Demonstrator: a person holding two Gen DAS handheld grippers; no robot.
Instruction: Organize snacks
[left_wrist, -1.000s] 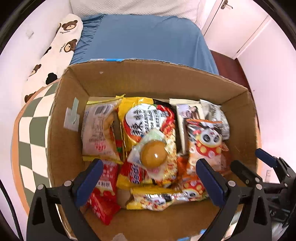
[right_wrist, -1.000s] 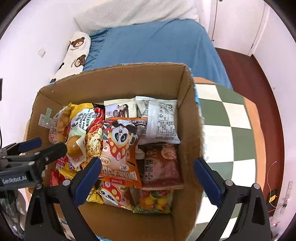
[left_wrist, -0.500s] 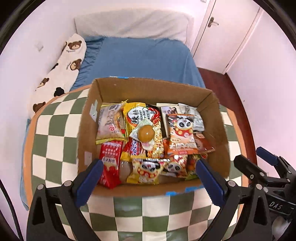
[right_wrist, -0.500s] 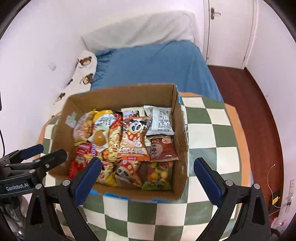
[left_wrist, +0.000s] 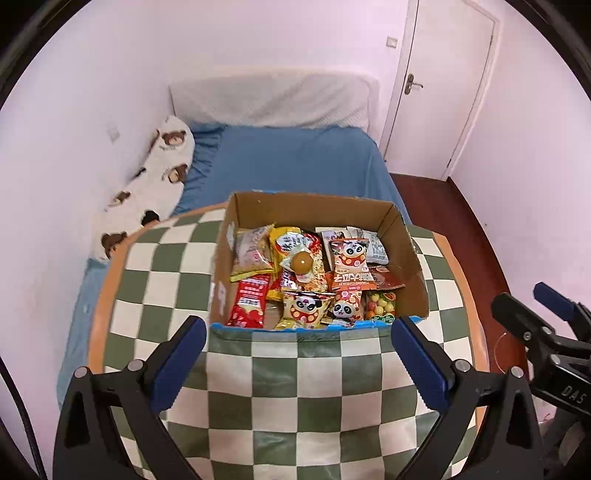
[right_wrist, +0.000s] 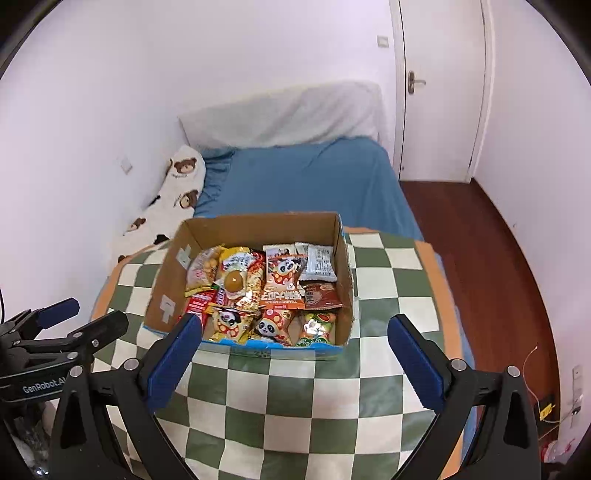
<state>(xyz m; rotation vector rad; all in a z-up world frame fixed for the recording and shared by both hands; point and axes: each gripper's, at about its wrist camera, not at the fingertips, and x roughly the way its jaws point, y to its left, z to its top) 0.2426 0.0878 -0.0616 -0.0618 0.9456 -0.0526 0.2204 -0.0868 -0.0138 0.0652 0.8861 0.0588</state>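
An open cardboard box (left_wrist: 415, 258) (right_wrist: 162, 291) sits on the far half of a green and white checked table (left_wrist: 295, 387) (right_wrist: 295, 398). It holds several snack packets: a panda packet (left_wrist: 349, 267) (right_wrist: 282, 282), a wrapped egg (left_wrist: 301, 261) (right_wrist: 233, 282), a red packet (left_wrist: 249, 304), a candy bag (left_wrist: 380, 304) (right_wrist: 316, 326). My left gripper (left_wrist: 299, 365) is open and empty, above the table's near part. My right gripper (right_wrist: 295, 363) is open and empty, level with it. Each shows at the edge of the other's view.
A bed with a blue sheet (left_wrist: 295, 162) and a bear-print pillow (left_wrist: 155, 184) stands behind the table. A white door (left_wrist: 443, 81) and red-brown floor (right_wrist: 480, 251) are at the right. Pink walls close in at the left and right.
Both grippers have drawn back and up from over the box. The box looks much smaller and the table and room now show. Both stay open and empty.
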